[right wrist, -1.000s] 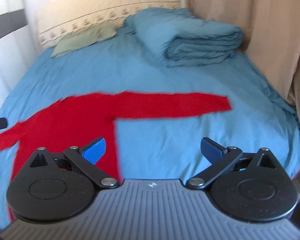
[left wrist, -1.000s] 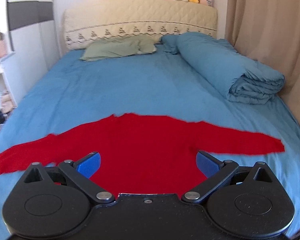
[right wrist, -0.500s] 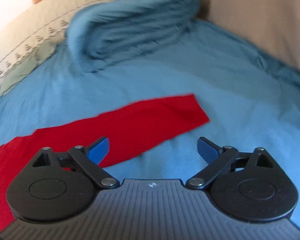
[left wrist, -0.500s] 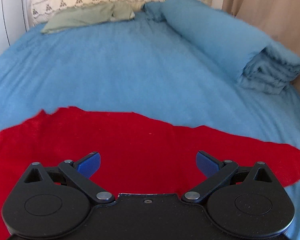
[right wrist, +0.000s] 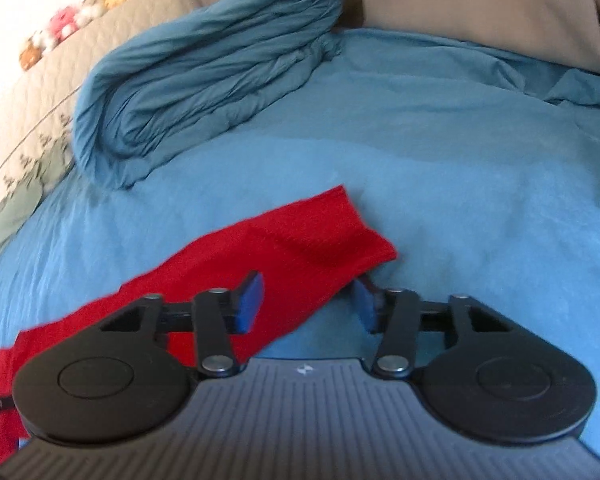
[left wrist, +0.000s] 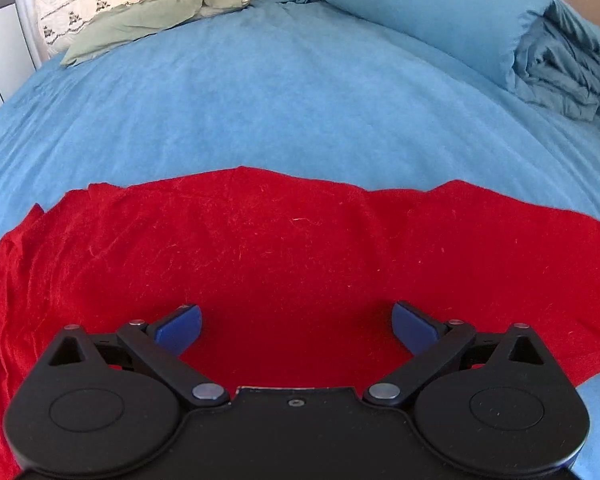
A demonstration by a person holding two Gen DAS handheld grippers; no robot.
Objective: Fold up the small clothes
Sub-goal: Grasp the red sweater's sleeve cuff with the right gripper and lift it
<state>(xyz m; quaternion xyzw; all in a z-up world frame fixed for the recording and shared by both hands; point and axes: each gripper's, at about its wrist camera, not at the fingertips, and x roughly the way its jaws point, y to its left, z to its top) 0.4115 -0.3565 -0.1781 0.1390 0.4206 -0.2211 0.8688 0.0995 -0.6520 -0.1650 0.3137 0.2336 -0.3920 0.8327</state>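
**Soft red top, best taken by the sleeve end**

The red top [left wrist: 284, 256] lay spread flat on the blue bedsheet [left wrist: 284, 104]. The left gripper [left wrist: 296, 326] hovered over its body, jaws wide apart and empty. The right gripper [right wrist: 308, 300] straddled the sleeve cuff [right wrist: 340, 240], jaws partly closed but not visibly pinching. The fabric looked light, limp and likely to sag, so the cuff edge seemed the best hold

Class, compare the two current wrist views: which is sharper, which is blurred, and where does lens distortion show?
Left wrist view: sharp, lint visible on the red garment, bed sheet bulging from fisheye. Right wrist view: softly blurred, the plush toys smeared and washed out, the red sleeve edges fuzzy.
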